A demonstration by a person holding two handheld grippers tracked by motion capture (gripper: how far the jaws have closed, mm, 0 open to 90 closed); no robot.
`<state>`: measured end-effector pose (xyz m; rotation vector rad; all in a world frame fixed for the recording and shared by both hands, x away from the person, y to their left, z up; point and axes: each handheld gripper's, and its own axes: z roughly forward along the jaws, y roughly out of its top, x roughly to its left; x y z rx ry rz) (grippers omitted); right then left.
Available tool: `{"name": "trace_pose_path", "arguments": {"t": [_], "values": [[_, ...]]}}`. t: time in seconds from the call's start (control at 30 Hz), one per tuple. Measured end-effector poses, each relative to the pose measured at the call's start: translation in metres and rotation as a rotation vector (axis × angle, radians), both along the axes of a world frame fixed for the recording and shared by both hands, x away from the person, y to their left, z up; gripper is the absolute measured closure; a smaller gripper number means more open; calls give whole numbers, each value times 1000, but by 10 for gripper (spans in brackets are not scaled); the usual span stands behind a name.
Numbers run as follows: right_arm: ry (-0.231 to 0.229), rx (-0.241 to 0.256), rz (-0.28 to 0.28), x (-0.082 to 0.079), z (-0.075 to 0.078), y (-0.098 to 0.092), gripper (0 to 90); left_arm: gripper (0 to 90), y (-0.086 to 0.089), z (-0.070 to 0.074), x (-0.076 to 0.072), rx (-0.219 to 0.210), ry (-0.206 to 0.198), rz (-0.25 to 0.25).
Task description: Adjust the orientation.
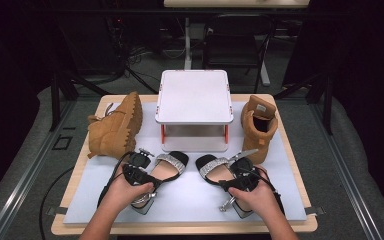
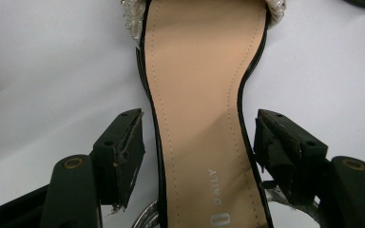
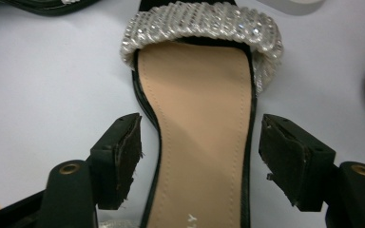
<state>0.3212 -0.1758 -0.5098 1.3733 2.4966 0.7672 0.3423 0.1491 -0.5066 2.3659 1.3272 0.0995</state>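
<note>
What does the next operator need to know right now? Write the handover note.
Left gripper: open, jaws either side of the left sandal, not clamped.
Right gripper: open, jaws either side of the right sandal, not clamped.
Both sandals lie flat on the white mat, toes toward the white stand.
One tan boot lies on its side left of the stand; the other boot stands upright to its right.
Done: both grippers lined up.
Left: probably close and lift; the stand top is bare.

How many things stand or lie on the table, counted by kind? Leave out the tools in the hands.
Tan suede lug-soled boots: 2
Black high-heeled sandals with a silver rhinestone strap: 2
White square-topped stand with orange legs: 1
Total: 5
</note>
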Motion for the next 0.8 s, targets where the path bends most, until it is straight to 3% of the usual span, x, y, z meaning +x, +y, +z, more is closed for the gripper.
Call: {"name": "trace_pose_path", "arguments": {"t": [0.17, 0.27, 0.37, 0.7, 0.8], "values": [[-23, -50, 19, -2, -3, 12, 295, 341, 1, -1, -1, 10, 2, -15], [-12, -83, 23, -4, -5, 12, 284, 337, 1, -2, -1, 16, 4, -25], [-21, -82, 7, -6, -6, 10, 277, 331, -1, -3, -3, 32, 8, -33], [49, -110, 14, -2, -13, 3, 273, 309, -3, -9, -3, 59, 19, -52], [59, -118, 25, 0, -16, 4, 346, 313, -5, -11, -3, 60, 16, -52]]}}
